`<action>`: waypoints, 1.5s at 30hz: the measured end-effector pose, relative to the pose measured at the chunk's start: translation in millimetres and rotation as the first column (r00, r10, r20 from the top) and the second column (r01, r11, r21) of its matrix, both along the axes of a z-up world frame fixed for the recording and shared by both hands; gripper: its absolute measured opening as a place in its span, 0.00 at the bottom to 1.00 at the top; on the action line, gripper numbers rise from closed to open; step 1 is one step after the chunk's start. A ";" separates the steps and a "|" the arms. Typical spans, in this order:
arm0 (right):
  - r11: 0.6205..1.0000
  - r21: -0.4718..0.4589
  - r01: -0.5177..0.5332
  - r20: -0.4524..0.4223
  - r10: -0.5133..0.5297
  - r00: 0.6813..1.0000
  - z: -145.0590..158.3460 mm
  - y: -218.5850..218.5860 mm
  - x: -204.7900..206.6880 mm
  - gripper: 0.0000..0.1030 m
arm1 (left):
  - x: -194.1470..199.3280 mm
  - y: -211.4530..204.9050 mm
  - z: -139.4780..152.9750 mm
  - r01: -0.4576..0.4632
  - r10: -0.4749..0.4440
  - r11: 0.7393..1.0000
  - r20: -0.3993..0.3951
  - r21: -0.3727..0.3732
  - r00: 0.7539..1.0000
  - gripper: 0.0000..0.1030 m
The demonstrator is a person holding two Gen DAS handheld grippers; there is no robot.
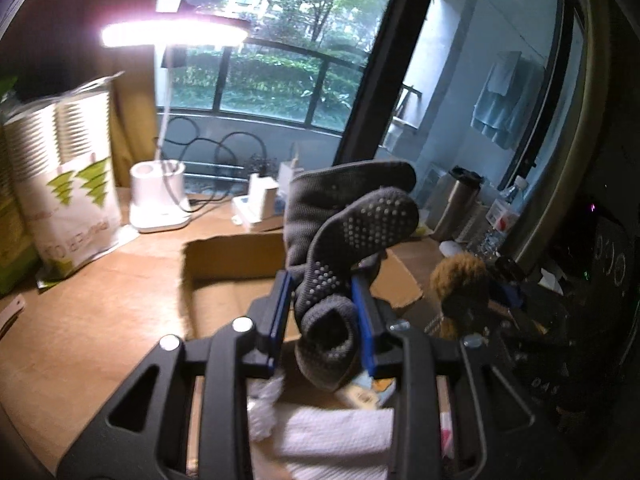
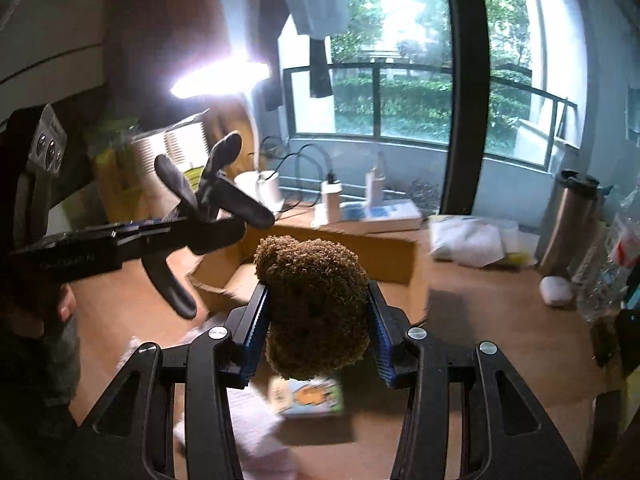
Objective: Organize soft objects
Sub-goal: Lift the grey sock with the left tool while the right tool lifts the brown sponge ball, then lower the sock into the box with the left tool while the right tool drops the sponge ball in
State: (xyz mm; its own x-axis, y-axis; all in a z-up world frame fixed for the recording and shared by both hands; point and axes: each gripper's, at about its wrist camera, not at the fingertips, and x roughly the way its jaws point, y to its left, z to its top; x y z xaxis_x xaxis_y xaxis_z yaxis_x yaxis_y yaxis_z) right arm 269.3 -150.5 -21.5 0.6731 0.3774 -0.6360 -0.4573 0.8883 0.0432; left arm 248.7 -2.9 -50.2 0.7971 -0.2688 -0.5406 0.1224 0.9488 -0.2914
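A pair of dark grey socks (image 1: 340, 240) with pale grip dots on the soles is pinched between the blue pads of the left gripper (image 1: 324, 292), held in the air above an open cardboard box (image 1: 236, 256) on a wooden desk (image 1: 88, 320). The toes stick up and the cuffs hang down between the fingers. To the right, a brown curly plush toy (image 2: 314, 304) is pinched between the blue pads of the right gripper (image 2: 318, 312), also lifted above the desk, just near of the same box. Below the grippers lie a white cloth (image 1: 332, 432) and a small picture card (image 2: 306, 396), blurred. At the far left stand a lit desk lamp (image 1: 160, 196) and a bag of paper cups (image 1: 64, 184). At the far right stands a steel flask (image 2: 570, 220), with a window (image 2: 400, 80) behind.
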 end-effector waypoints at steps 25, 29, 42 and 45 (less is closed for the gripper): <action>0.999 0.000 0.036 -0.076 -0.036 0.996 -54.0 -23.9 95.8 0.49 | 99.8 -43.7 -72.5 0.003 -0.001 1.000 -0.147 0.013 0.989 0.33; 0.998 -0.001 0.055 -0.074 -0.055 0.996 -56.9 -29.4 97.5 0.63 | 107.6 -45.8 -85.0 0.010 -0.008 1.000 -0.192 0.010 0.981 0.36; 0.996 -0.041 0.085 -0.244 -0.092 0.965 -91.3 -38.9 94.5 0.45 | 96.5 -42.6 -77.2 0.025 -0.027 1.000 -0.181 -0.012 0.983 0.53; 0.996 -0.056 0.071 -0.244 -0.083 0.966 -90.3 -32.9 82.6 0.45 | 89.4 -38.7 -73.1 0.020 -0.021 1.000 -0.170 -0.012 0.985 0.53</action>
